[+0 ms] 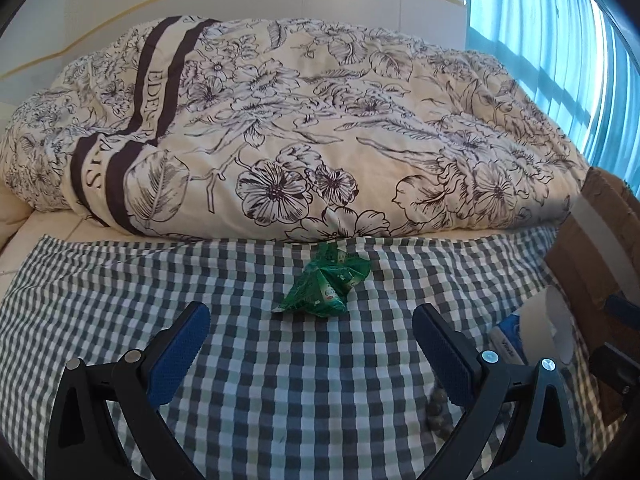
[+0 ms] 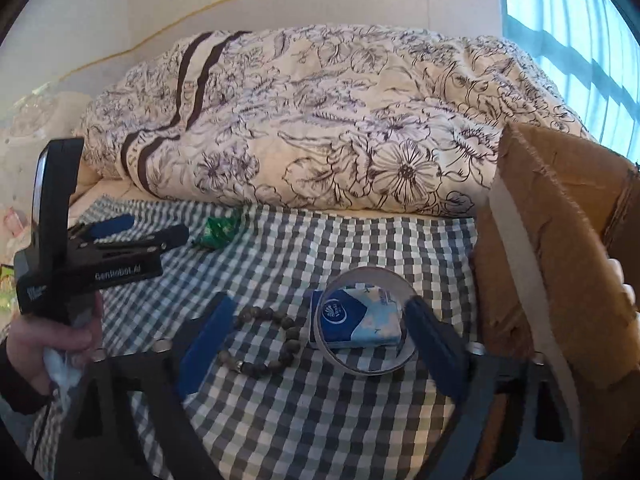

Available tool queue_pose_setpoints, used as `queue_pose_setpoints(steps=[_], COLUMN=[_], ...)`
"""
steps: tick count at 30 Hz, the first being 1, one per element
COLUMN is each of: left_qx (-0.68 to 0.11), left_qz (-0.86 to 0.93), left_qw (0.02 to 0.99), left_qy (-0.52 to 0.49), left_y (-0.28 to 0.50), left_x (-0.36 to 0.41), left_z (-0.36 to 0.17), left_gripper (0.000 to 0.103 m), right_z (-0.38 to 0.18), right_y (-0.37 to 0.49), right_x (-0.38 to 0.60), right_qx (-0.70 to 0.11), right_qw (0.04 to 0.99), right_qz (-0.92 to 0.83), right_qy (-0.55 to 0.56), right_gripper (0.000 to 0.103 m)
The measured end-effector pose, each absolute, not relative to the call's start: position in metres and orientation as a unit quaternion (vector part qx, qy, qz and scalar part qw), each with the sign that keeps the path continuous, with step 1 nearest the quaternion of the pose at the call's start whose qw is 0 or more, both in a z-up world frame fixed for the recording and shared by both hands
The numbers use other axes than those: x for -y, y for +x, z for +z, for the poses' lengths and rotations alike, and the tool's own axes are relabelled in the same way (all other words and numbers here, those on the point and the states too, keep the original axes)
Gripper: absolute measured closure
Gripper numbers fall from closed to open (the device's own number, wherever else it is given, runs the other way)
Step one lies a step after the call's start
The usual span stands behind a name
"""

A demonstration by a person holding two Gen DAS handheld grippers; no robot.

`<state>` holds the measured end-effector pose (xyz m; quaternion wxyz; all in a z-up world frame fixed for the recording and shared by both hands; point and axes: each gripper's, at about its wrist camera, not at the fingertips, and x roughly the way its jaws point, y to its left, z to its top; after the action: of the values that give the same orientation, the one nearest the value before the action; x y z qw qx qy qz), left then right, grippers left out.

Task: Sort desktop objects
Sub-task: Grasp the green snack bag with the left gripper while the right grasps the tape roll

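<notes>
**Here, both grippers are lining up over the checked cloth**

The left gripper, jaws wide and empty, is facing the crumpled green wrapper lying just short of the floral duvet. The right gripper, jaws also wide, is hovering over the bead bracelet and tape ring — the ring is encircling a blue tissue pack. A closing pinch risks snagging loose cloth. The cardboard box is crowding the right; the middle is lying open.
</notes>
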<state>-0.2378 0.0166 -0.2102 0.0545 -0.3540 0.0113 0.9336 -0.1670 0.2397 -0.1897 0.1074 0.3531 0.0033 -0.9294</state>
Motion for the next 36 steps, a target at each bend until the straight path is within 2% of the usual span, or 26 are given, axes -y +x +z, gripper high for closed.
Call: queue_pose_setpoints(steps=[2, 24, 26, 27, 28, 30, 32, 36], left_qx=[-0.011, 0.008, 0.008, 0.008, 0.009, 0.009, 0.009, -0.001], left_qz=[0.932, 0.916, 0.912, 0.909, 0.906, 0.903, 0.904, 0.907], left_qw=[0.053, 0.043, 0.038, 0.039, 0.039, 0.039, 0.043, 0.045], left_qy=[-0.358, -0.398, -0.409, -0.414, -0.421, -0.427, -0.426, -0.418], left_y=[-0.243, -0.304, -0.306, -0.307, -0.308, -0.309, -0.308, -0.302], left_x=[-0.017, -0.018, -0.017, -0.017, -0.017, -0.016, -0.017, -0.020], left_z=[-0.214, -0.260, -0.264, -0.266, -0.268, -0.271, -0.271, -0.270], left_gripper=[0.000, 0.001, 0.010, 0.018, 0.031, 0.040, 0.058, 0.063], right_z=[-0.196, -0.222, -0.225, -0.227, -0.229, -0.235, -0.239, -0.244], right_y=[-0.171, -0.190, -0.191, -0.191, -0.193, -0.196, -0.198, -0.200], right_x=[-0.238, -0.238, -0.238, -0.237, -0.236, -0.235, -0.234, -0.231], right_qx=[-0.010, -0.005, -0.005, -0.005, -0.006, -0.009, -0.009, -0.019], right_qw=[0.107, 0.108, 0.108, 0.108, 0.107, 0.107, 0.107, 0.104], right_qz=[-0.926, -0.920, -0.920, -0.919, -0.917, -0.914, -0.912, -0.911], right_qy=[0.361, 0.376, 0.377, 0.379, 0.383, 0.391, 0.395, 0.398], right_gripper=[0.040, 0.040, 0.040, 0.040, 0.040, 0.040, 0.040, 0.043])
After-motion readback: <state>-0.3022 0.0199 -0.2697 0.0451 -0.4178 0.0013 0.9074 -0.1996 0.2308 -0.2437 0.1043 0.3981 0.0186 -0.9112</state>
